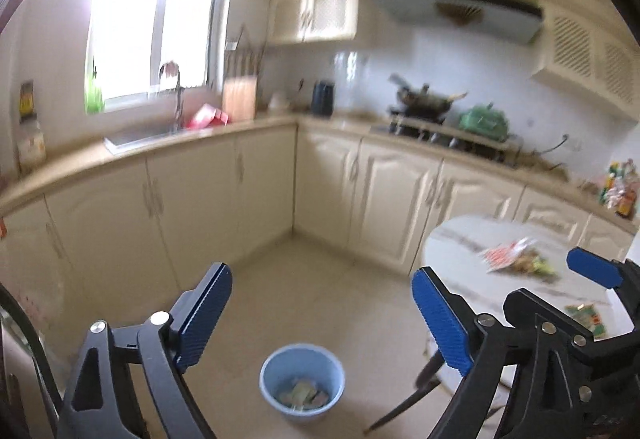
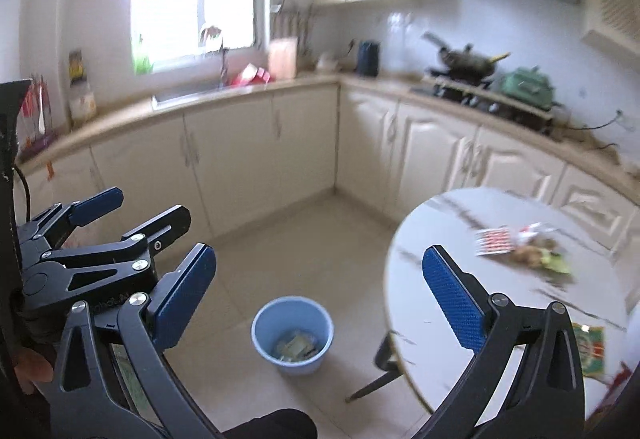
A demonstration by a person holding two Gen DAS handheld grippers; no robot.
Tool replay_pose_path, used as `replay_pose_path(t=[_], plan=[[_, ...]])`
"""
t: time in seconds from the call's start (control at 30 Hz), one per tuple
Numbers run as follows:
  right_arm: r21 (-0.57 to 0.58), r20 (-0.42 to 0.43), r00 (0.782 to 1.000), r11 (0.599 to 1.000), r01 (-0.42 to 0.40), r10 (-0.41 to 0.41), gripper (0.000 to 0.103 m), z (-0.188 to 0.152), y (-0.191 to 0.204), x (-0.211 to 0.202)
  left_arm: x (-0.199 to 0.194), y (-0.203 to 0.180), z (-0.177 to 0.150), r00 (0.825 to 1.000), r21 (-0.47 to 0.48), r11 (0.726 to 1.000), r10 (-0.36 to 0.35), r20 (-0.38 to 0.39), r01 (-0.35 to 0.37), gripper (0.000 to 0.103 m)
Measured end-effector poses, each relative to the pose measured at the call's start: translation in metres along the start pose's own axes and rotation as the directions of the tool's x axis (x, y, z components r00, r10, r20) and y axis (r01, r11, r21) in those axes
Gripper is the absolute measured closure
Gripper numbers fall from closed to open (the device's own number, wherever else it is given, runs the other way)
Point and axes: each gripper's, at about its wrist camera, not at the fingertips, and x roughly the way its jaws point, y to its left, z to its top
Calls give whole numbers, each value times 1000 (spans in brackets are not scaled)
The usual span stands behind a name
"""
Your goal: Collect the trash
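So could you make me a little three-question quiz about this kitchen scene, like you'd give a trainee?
1. True or false: the blue bin on the floor already has some trash in it.
2. Multiple choice: the red-and-white wrapper lies on A) the floor, B) the round white table, C) the counter by the sink.
3. Fill in: both the left gripper and the right gripper are ____, holding nothing.

Key: 1 true; 2 B; 3 open.
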Motion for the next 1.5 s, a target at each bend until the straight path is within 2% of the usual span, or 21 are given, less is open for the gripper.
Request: replay_pose_path(t=[0.1, 0.23, 0.3, 0.47, 0.53, 0.6, 0.73, 0.9, 1.13, 1.27, 1.37, 1.5], plan=[[9, 67, 996, 998, 59, -59, 0, 5, -14, -47, -41, -31, -9, 996, 42, 999, 5, 92, -9, 8], [23, 144, 981, 992, 125, -127, 0, 11, -28, -99, -85, -70, -21, 985, 78, 997, -18, 171, 5, 8], [33, 173, 972, 988, 153, -157, 0, 14, -35, -121, -114, -81, -45, 978, 88, 996, -32, 206, 14, 8], [61, 237, 943, 972, 227, -235, 0, 18, -55, -164, -147, -87, -82, 965, 110, 992, -90, 247, 65, 7], [70, 251, 931, 964, 255, -265, 0, 18, -63, -174, -156, -90, -89, 961, 118, 990, -109, 253, 81, 7], [83, 263, 919, 956, 282, -294, 0, 17, -71, -185, -148, -76, -86, 956, 124, 988, -126, 264, 96, 7], [107, 279, 898, 940, 323, -341, 0, 13, -91, -200, -138, -87, -85, 949, 149, 980, -166, 267, 129, 5], [136, 261, 886, 923, 359, -383, 0, 5, -122, -197, -92, -101, -68, 949, 160, 970, -214, 229, 180, 1], [197, 189, 880, 895, 400, -435, 0, -8, -194, -171, -3, -129, -48, 974, 221, 956, -216, 74, 195, 1], [228, 104, 879, 872, 434, -465, 0, -18, -241, -139, 56, -143, -33, 975, 201, 954, -219, -31, 221, 1], [245, 39, 879, 857, 453, -475, 0, -25, -274, -111, 106, -156, -21, 969, 194, 952, -219, -110, 237, 1], [258, -28, 886, 853, 453, -462, 0, -37, -305, -75, 178, -173, -9, 949, 163, 952, -222, -224, 261, 1]])
